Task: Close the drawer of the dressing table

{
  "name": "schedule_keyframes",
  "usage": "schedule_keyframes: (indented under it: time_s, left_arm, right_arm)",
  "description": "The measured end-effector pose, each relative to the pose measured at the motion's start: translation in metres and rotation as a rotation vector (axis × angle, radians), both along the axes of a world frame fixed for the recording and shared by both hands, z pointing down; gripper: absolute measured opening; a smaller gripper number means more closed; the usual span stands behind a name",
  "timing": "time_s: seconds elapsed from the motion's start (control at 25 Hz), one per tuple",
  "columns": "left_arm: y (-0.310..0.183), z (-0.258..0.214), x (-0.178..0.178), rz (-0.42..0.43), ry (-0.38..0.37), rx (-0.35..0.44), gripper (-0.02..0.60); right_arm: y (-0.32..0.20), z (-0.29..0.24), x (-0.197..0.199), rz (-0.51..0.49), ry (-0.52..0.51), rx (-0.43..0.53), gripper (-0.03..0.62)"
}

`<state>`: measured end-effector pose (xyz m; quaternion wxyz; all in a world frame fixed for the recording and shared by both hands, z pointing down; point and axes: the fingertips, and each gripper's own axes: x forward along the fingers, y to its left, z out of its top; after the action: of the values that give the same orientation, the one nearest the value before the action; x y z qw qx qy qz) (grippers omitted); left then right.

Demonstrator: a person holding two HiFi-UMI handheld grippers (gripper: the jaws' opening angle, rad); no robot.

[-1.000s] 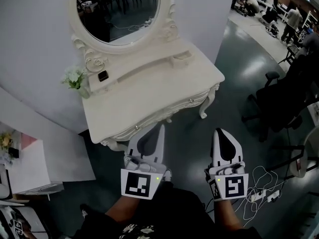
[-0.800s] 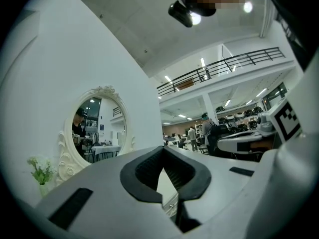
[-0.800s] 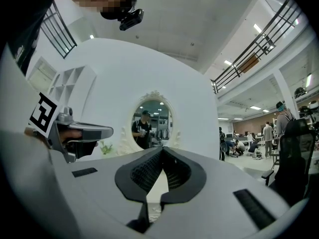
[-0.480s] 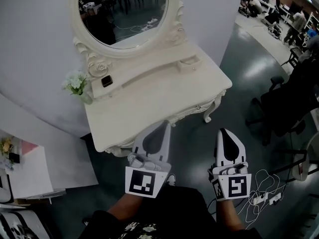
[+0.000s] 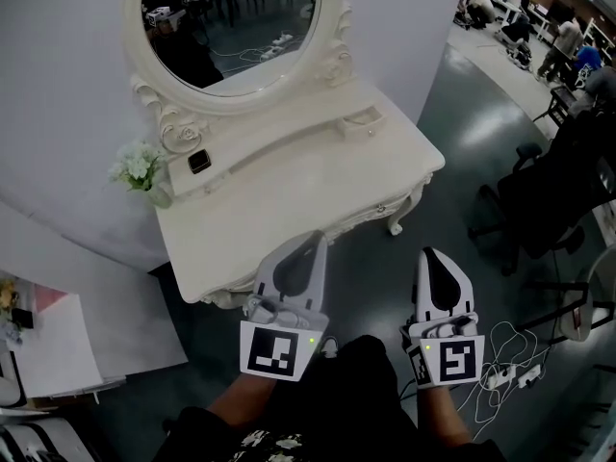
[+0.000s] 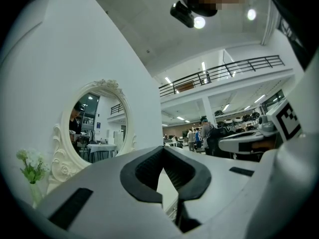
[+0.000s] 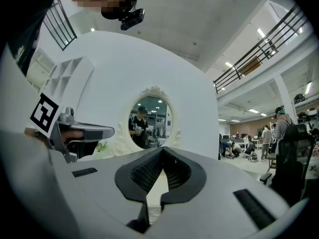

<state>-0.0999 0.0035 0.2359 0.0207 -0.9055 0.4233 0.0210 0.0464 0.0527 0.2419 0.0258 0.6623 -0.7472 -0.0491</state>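
— Drawer (image 5: 377, 210) looks shut: its front, with the little knob, sits flush under the lip of the white bench (image 5: 289, 195), below the oval mirror (image 5: 231, 27).
— And the grippers?
— Both are pinched together with nothing between the jaws. The left gripper (image 5: 310, 240) points level at the bench's front edge, and seen from above its tip just overlaps that edge. The right gripper (image 5: 430, 255) hangs beside it over the grey floor (image 5: 452, 104), clear of the bench and off from its corner leg.
— Any change from a second back?
— Little. The jaws were closed then too. The left tip showed against the front apron then; now it reaches onto the lip of the top. The vase of flowers (image 5: 142, 169) at the back left corner hasn't budged, nor has the drawer.
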Motion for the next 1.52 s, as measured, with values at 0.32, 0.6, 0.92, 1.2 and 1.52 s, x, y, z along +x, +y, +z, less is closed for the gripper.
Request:
schedule_keyframes:
  time_s: [0.32,0.6,0.92,1.2,1.52]
  left_arm:
    - [0.000,0.004,0.000,0.002,0.003,-0.009,0.000]
    - [-0.006,0.006,0.003,-0.019,-0.011,-0.002,0.000]
    - [-0.025,0.003,0.017,-0.024,-0.018,0.008,0.000]
    - [-0.048,0.006,0.034,-0.022,-0.028,0.006,0.000]
    - [-0.080,0.009,0.049,-0.034,-0.037,0.006,0.000]
  right_arm:
    - [0.001,0.007,-0.002,0.001,-0.004,-0.014,-0.002]
    - [-0.008,0.008,0.003,-0.019,-0.015,-0.003,-0.002]
    - [-0.026,0.010,0.019,-0.019,-0.016,-0.002,-0.002]
    - [-0.049,0.010,0.038,-0.013,-0.016,0.000,-0.002]
    - [-0.086,0.014,0.052,-0.032,-0.020,-0.010,-0.002]
